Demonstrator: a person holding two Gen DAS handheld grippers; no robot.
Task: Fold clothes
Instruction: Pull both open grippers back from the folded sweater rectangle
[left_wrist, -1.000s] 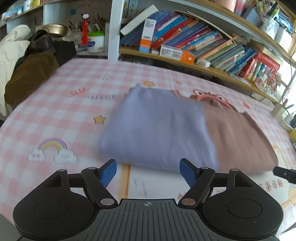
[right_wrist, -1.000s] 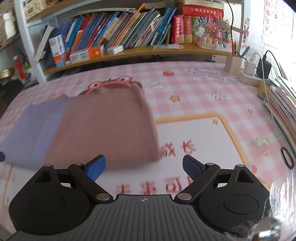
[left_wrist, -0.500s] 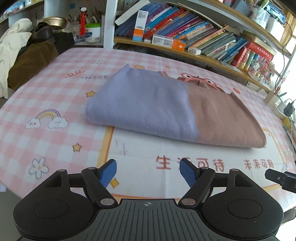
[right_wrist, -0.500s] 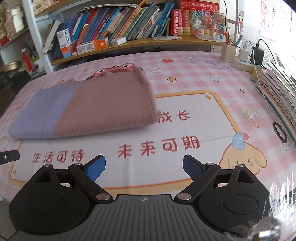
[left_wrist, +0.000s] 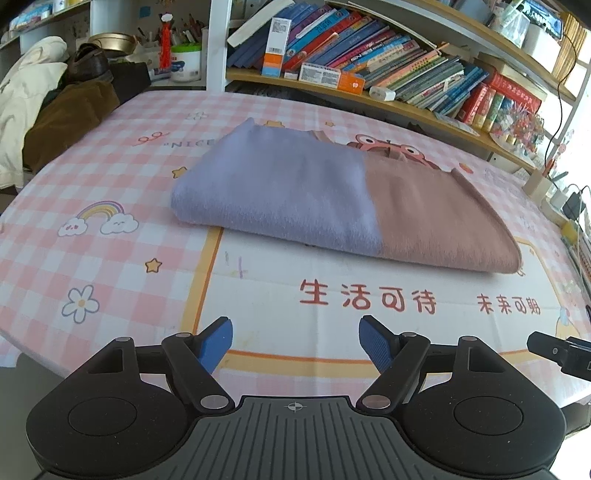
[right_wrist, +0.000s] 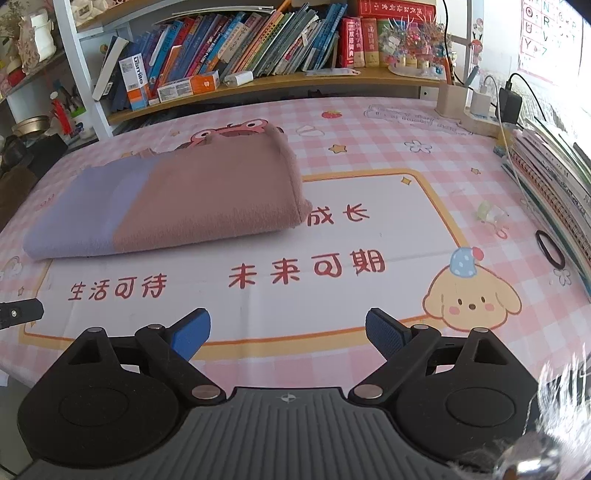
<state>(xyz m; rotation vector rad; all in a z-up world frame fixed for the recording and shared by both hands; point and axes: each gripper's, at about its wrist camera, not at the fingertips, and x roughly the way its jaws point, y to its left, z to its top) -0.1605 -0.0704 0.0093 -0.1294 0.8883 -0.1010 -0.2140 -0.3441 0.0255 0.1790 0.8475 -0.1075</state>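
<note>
Folded two-tone fleece garment, lavender at one end and dusty pink-brown at the other (left_wrist: 332, 199) (right_wrist: 184, 199): lies flat on the worktop, mid-surface, a thick oblong bundle with rounded, soft fold edges. Long axis runs side to side across both views, lavender end toward the left hand, brown end toward the right. Nap looks fuzzy and plush; likely to compress under a pinch and slump if lifted by one edge.

It sits ahead of both hand-held grippers, further in on the worktop, well apart from either. Near long edge faces them. Left hand-held gripper (left_wrist: 295, 338): jaws wide apart, nothing between the blue textured pads, pointing at the lavender half. Right hand-held gripper (right_wrist: 288, 332): jaws also spread wide, empty, aimed to the right of the brown end, so the garment falls left of its centre line. Judgement: each hand is nearer its own end; neither has a clear lead.

Judgement: garment appears already folded down; a further fold across the short way, if wanted, would bring one end over the other.

Worktop cover (left_wrist: 110, 280): glossy pink-and-white check printed sheet with cartoon rainbow, stars, red characters. Beyond it, a wooden shelf of leaning books (left_wrist: 388, 62). Black hair tie (right_wrist: 550, 249) near the right margin.
</note>
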